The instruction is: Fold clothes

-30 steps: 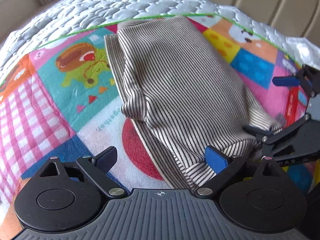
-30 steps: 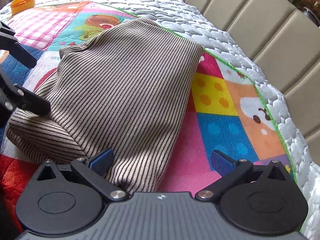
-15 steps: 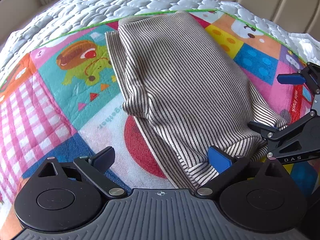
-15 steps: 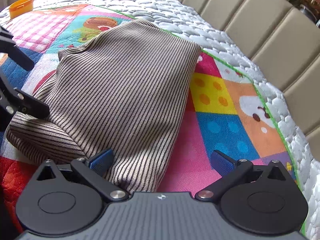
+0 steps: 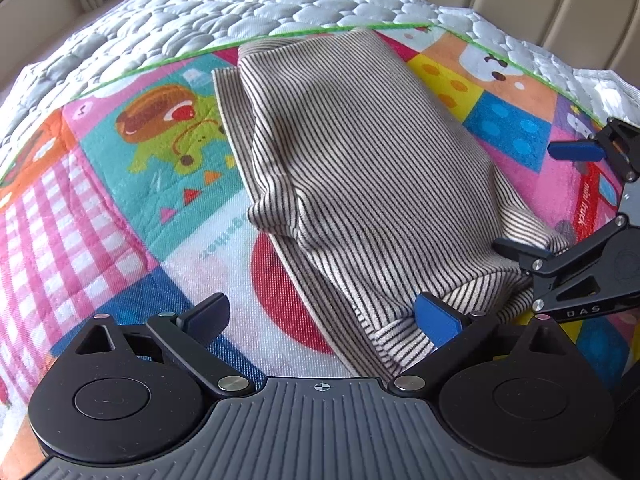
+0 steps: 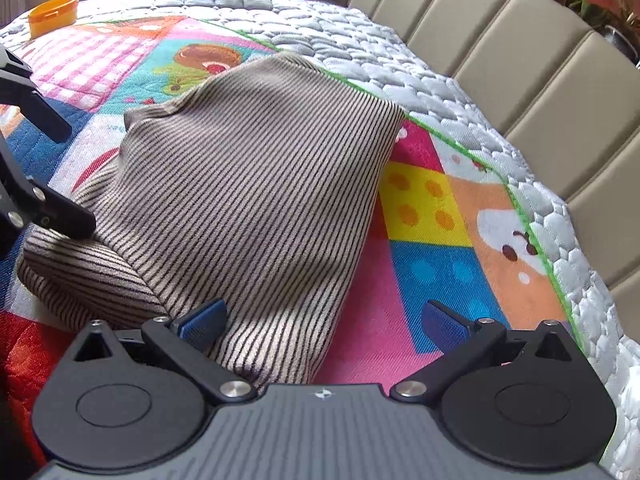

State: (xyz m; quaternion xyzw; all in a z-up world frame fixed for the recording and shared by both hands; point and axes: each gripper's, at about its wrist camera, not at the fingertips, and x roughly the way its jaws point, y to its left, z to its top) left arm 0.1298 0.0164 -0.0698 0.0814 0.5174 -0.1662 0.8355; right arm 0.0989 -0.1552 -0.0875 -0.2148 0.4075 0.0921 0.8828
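My left claw [image 5: 322, 314] hanging spread over the colourful mat [image 5: 120, 208], its right blue pad touching the striped garment [image 5: 360, 160], my right claw [image 6: 324, 316] likewise gaping at the garment's near edge, garment lying folded toward the mat's far edge, orange cup [image 6: 54, 14] at the bed's far left corner.

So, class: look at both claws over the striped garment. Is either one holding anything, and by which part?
Nothing is held. Both the left claw and the right claw are open, poised at the near edge of the striped garment.
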